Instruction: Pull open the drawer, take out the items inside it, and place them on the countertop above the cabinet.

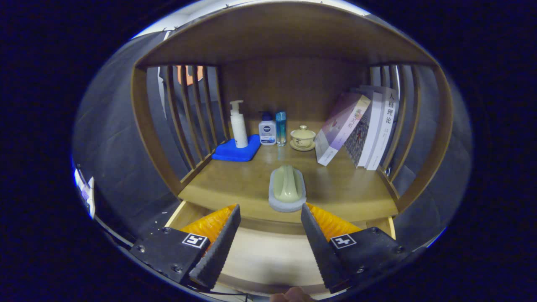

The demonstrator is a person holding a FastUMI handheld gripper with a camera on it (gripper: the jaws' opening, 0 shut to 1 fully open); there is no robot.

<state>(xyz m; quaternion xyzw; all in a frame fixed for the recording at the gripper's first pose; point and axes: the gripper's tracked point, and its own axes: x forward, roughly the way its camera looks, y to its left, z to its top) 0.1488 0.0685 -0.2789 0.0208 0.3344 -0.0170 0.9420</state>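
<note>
A pale green scrub brush with a grey-white base (287,188) lies on the wooden countertop (235,184), near its front edge, just beyond my fingertips. Below that edge the drawer (268,256) stands pulled open, and its pale floor shows bare between my fingers. My gripper (270,218) hovers over the open drawer, open, with nothing between its fingers. The brush sits in line with the gap between them but apart from both.
At the back of the countertop stand a white pump bottle (238,125) on a blue tray (235,151), a small blue-capped bottle (267,131), a slim teal bottle (281,128) and a lidded tea cup (303,137). Several books (363,128) lean at the right. Slatted wooden sides enclose both ends.
</note>
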